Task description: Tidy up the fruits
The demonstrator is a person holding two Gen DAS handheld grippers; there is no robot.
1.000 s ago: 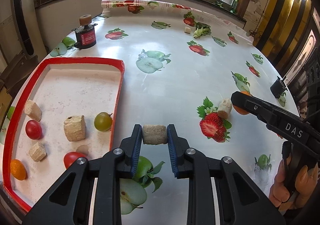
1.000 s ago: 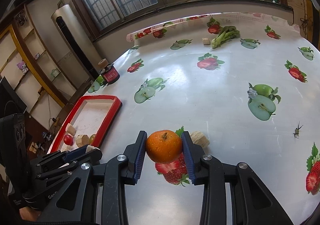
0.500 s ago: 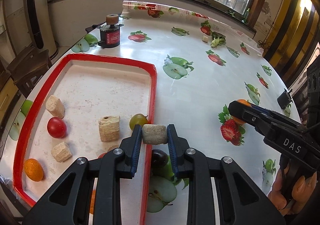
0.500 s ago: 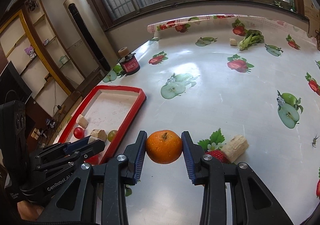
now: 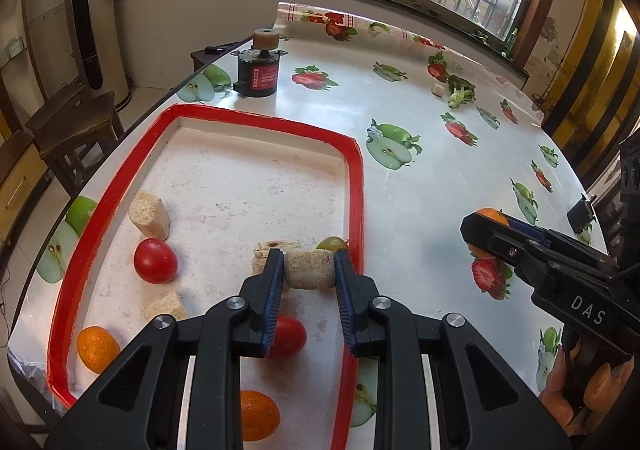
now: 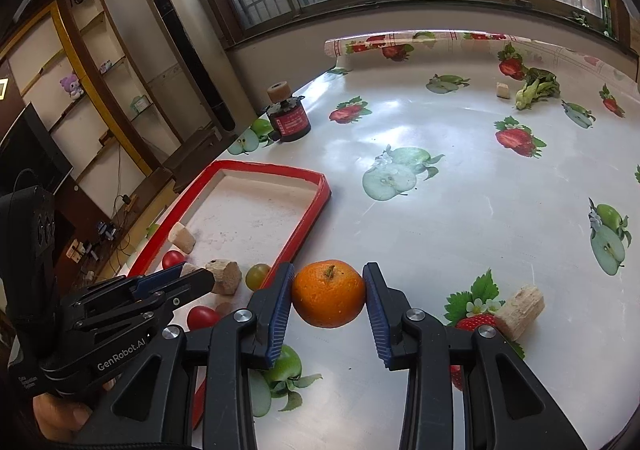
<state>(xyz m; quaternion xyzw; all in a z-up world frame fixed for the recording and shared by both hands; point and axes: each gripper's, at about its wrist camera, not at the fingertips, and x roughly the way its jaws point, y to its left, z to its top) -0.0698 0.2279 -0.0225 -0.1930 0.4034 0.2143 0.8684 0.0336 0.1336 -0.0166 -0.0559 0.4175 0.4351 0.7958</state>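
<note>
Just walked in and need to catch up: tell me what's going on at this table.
A person is sorting fruit into a red tray using hand-held tongs. The left tongs grip a tan cork-like block above the tray, which already holds tomatoes, oranges, a green grape and similar blocks. The right tongs grip an orange over the tablecloth beside the tray. Another block lies on the table.

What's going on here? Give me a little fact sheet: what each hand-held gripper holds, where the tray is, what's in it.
left hand-held gripper: shut on a tan cork-like block, above the tray
right hand-held gripper: shut on an orange, above the tablecloth
tray: red-rimmed tray, near the table's left edge
tray contents: tomatoes, oranges, tan blocks, a green grape
</note>
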